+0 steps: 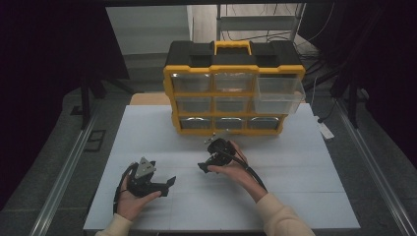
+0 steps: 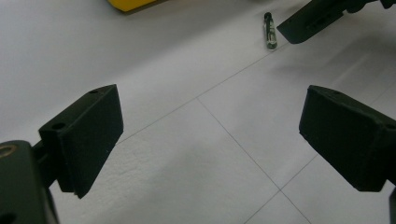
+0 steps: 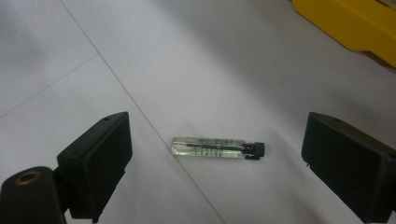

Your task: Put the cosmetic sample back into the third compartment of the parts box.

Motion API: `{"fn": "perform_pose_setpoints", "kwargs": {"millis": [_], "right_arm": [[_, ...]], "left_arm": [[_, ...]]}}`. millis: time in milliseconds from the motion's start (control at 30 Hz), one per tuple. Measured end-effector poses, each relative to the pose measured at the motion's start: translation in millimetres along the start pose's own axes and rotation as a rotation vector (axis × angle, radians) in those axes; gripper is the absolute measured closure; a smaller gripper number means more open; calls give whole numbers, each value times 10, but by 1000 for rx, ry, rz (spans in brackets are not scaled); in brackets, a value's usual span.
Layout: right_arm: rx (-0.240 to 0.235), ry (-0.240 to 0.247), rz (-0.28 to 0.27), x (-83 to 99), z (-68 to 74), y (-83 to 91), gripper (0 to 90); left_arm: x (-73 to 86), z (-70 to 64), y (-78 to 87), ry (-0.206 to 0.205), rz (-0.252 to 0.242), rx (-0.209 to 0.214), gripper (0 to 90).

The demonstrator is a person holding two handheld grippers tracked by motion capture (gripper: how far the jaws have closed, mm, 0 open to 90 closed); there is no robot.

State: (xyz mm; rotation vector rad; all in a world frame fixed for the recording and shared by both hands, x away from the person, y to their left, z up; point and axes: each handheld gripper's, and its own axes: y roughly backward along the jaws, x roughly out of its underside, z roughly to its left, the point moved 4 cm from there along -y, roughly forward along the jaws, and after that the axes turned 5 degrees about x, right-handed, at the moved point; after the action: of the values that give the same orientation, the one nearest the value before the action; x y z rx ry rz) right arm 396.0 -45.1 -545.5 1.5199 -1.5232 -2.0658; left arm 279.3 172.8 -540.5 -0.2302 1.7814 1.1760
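We see a small glass vial point(image 3: 217, 148) with a black cap lying flat on the white table point(image 1: 295, 172), in front of the yellow-and-black organizer point(image 1: 231, 88) whose top right drawer point(image 1: 279, 94) is pulled out. The right gripper point(image 3: 215, 158) hovers over the vial with jaws spread wide on either side, touching nothing. The left gripper point(image 2: 210, 140), nearer us than the vial, also gapes empty.

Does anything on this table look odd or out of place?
Two things stand out. The top-right drawer of the yellow organizer sticks out while the others sit flush. A small glass vial lies alone on its side on the white table, between the right claw's open jaws.
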Motion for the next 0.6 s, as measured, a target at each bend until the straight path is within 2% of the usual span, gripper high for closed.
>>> {"fn": "perform_pose_setpoints", "kwargs": {"millis": [300, 600], "right_arm": [[28, 8, 16, 11, -3, -87, 108], [64, 41, 32, 28, 28, -124, 180]], "left_arm": [[0, 5, 3, 2, -1, 0, 71], [0, 6, 6, 1, -4, -1, 71]]}}
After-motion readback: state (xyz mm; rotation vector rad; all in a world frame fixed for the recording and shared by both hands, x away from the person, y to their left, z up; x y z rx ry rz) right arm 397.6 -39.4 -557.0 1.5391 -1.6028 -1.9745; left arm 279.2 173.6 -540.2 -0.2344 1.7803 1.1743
